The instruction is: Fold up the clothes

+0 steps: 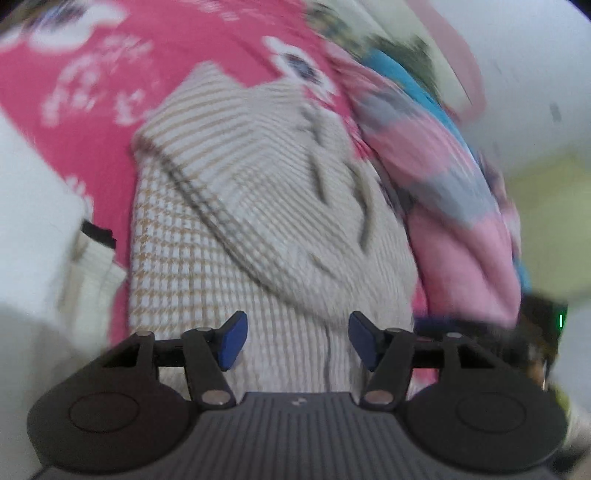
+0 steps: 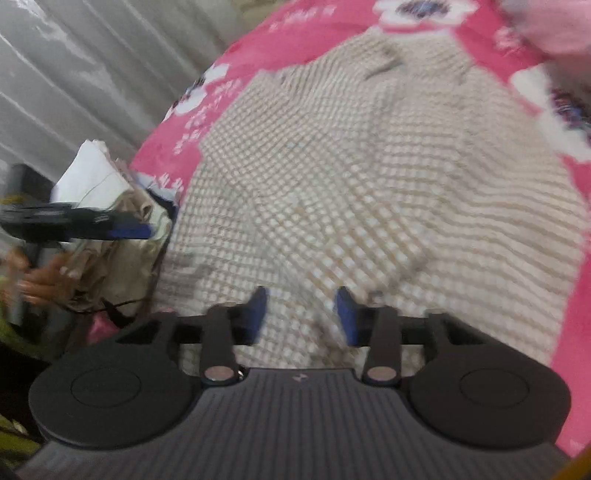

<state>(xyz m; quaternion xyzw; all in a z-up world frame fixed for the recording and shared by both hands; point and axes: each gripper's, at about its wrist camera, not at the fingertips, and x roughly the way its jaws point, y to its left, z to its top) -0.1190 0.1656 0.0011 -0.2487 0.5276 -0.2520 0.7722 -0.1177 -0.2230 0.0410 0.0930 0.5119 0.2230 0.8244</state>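
Both tongs stand open with nothing between their pads.

Left wrist view: the left gripper [image 1: 295, 339] hangs over a beige checked garment [image 1: 258, 206], its blue pads [image 1: 232, 339] apart and clear of the cloth. The garment lies on a pink flowered sheet [image 1: 92, 110], with one layer folded over another so that a diagonal edge crosses it. Just right of it sits a heap of pink, grey and blue clothes [image 1: 443, 166], touching its edge. At the left edge shows a bit of white cloth [image 1: 92, 273]. The picture is blurred.

Right wrist view: the right gripper [image 2: 301, 314] hovers above the same garment [image 2: 369, 166], jaws parted, pads [image 2: 258, 310] not pressing on it. The garment spreads wide over the sheet [image 2: 295, 33], rumpled near its top. At the left, the left gripper [image 2: 110, 227] shows side-on, held by a hand [image 2: 40, 280]; this view does not show how wide it stands. Beside it lies a crumpled tan and white pile [image 2: 110, 206]. A grey curtain [image 2: 92, 55] hangs behind
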